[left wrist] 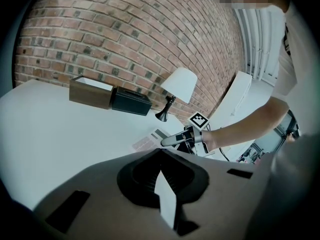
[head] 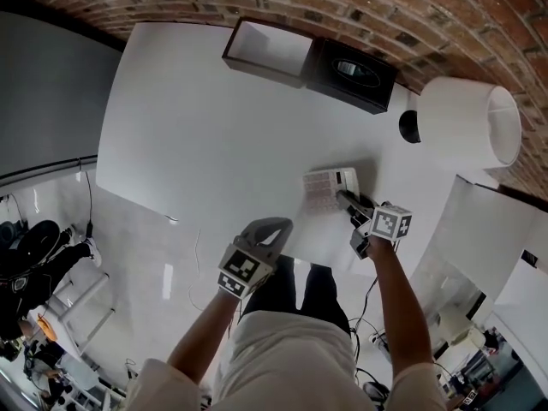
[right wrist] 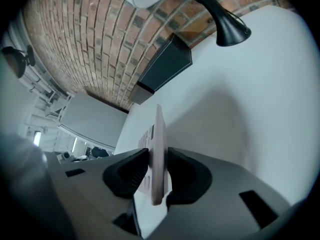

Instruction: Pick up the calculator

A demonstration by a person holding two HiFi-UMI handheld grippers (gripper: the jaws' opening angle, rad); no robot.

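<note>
The calculator (head: 325, 191) is a pale slab with rows of keys, on the white table (head: 205, 135) near its right front edge. My right gripper (head: 346, 200) reaches in from the near side and is shut on the calculator's near end. In the right gripper view the calculator (right wrist: 159, 149) shows edge-on, both dark pads (right wrist: 131, 171) pressing its faces. My left gripper (head: 267, 228) hangs off the table's front edge, left of the calculator, its fingers together with nothing in them. The left gripper view shows its own tips (left wrist: 161, 154) meeting, and beyond them the calculator (left wrist: 146, 143) and the right gripper (left wrist: 172, 140).
A white-shaded lamp (head: 469, 120) on a black base (head: 409, 127) stands to the right of the calculator. At the table's back edge, against the brick wall, sit a black box (head: 353, 75) and an open brown box (head: 267, 51). A white panel (head: 484, 229) flanks the table's right.
</note>
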